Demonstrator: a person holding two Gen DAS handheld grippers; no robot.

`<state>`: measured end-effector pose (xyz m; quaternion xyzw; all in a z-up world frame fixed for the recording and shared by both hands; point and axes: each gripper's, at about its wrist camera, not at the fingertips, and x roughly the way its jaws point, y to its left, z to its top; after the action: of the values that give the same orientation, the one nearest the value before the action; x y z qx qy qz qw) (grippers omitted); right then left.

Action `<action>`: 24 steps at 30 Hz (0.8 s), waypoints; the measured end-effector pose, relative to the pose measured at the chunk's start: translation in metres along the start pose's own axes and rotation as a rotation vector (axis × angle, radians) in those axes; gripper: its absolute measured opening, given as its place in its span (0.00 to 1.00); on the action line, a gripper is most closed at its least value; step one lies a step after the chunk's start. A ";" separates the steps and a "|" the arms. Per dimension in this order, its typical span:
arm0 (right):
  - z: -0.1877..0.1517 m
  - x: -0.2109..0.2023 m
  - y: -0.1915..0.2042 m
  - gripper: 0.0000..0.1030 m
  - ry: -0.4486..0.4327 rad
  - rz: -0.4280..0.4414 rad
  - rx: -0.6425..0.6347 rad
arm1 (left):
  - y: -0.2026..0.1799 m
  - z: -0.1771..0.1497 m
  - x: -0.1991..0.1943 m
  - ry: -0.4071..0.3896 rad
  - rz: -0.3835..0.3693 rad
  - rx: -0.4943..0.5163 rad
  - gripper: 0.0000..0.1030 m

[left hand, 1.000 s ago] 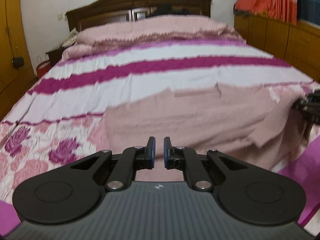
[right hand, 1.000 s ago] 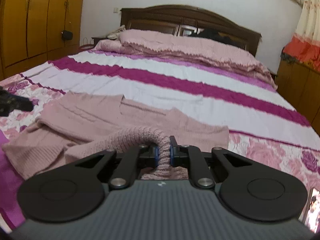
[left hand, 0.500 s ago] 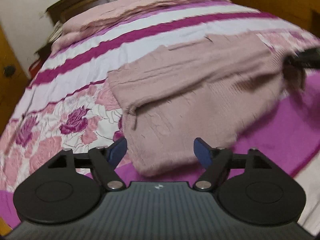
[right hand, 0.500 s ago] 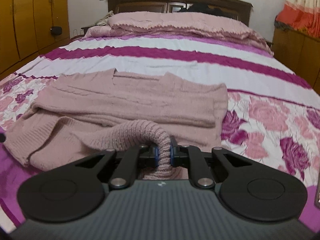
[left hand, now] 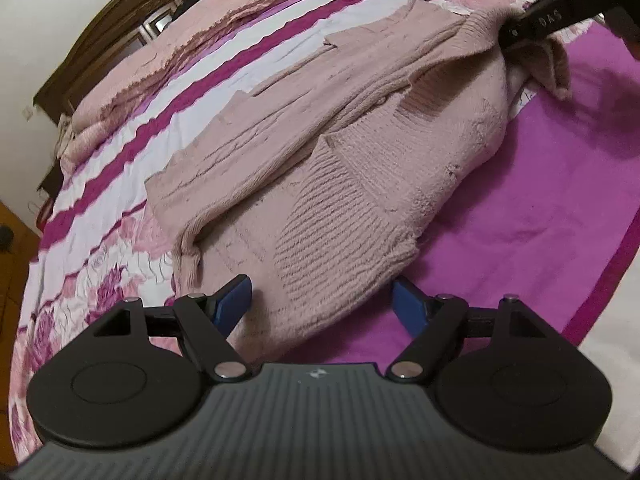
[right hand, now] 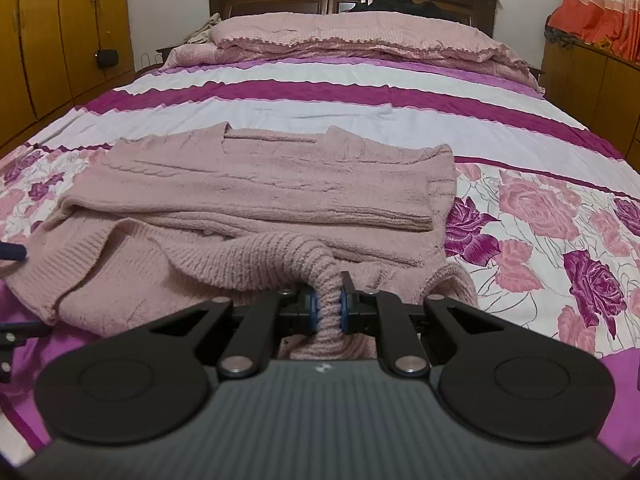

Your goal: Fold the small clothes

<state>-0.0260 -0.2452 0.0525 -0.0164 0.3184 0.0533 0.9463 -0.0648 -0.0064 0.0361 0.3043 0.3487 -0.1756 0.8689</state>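
Two grippers work one dusty-pink knitted sweater point(right hand: 256, 188) on a bed, the garment lying part-folded across the floral-and-striped bedspread point(right hand: 540, 208). Left gripper point(left hand: 322, 298) hangs with its blue pads point(left hand: 234, 300) spread wide, gripping nothing — the sweater's ribbed hem point(left hand: 332, 240) lies just ahead of and between the two tips, its lowest corner reaching into the gap, and the pictures do not settle whether either pad touches it. To the right of that claw runs the plain magenta border point(left hand: 540, 220) of the bedspread; to its left, the rose print.

Right gripper point(right hand: 328, 306) is clamped tight on a twisted, ribbed fold of the same sweater, the knit rising out of the pinch and arching forward and left onto the folded body ahead of it. From the left wrist view this gripper point(left hand: 556, 20) shows at the far upper right, at the sweater's far corner.

Against the view a second before, the left claw — then closed on nothing above the cloth — has just opened wide, dropped and rolled, so the bed now sits tilted in its view and the hem is much nearer. Right gripper's pinch is unchanged, though it sits lower, and the sweater before it lies flatter.
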 end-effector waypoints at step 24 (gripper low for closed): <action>-0.006 0.006 0.004 0.13 0.019 -0.006 -0.023 | 0.017 -0.017 0.000 -0.001 -0.086 -0.016 0.79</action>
<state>-0.0258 -0.2415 0.0440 -0.0286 0.3269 0.0539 0.9431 -0.0642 0.0178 0.0329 0.2822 0.3623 -0.2101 0.8631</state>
